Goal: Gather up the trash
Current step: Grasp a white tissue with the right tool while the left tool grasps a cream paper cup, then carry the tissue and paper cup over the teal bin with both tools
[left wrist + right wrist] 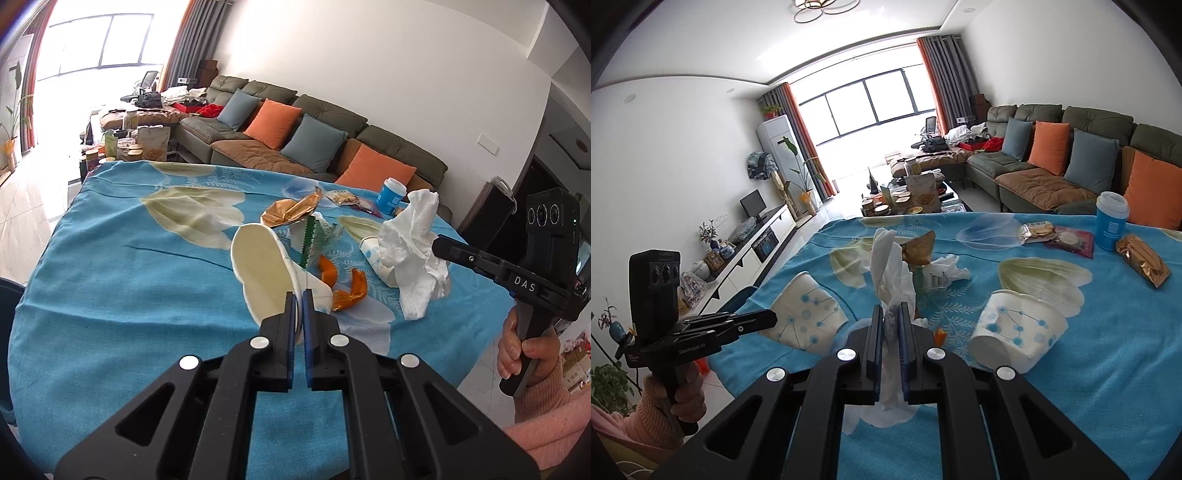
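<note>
Both my grippers loaded over blue tablecloth (110, 295).
My left gripper (299, 295) pinches paper cup (258, 269) rim; my right gripper (889, 310) clamps white tissue (890, 266); second cup (1015, 332) lying on cloth.

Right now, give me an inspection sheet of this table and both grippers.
Surface: blue floral tablecloth covers the table.
Job's things: left gripper shut on a flattened paper cup; right gripper shut on a crumpled tissue; second paper cup lies on its side; orange peel, gold wrapper, green-edged wrapper and another tissue lie loose.
Clutter: blue lidded cup stands upright; biscuit packet, red packet, gold snack bag.
Grippers: both closed on trash, lifted off the cloth.
Cables: nothing seen.
Surroundings: sofa with cushions, loaded coffee table, TV cabinet, window.
</note>
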Tool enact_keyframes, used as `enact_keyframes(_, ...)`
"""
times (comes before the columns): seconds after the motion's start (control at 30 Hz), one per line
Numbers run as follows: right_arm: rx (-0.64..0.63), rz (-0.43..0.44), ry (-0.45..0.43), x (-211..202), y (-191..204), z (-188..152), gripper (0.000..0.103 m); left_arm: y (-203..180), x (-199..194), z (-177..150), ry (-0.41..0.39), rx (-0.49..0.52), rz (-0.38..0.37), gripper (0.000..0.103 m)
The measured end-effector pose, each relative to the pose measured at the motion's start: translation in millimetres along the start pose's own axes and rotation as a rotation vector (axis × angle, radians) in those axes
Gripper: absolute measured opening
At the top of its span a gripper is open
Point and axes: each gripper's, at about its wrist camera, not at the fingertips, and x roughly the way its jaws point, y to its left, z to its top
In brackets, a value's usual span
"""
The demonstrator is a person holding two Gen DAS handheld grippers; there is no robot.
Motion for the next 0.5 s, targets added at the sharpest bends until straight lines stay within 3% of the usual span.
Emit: enact_keyframes(0.5,-0.085,0.235,0.056,58,76,15,0.007,44,-65,-10,-0.077,-0.077,0.145,0.004)
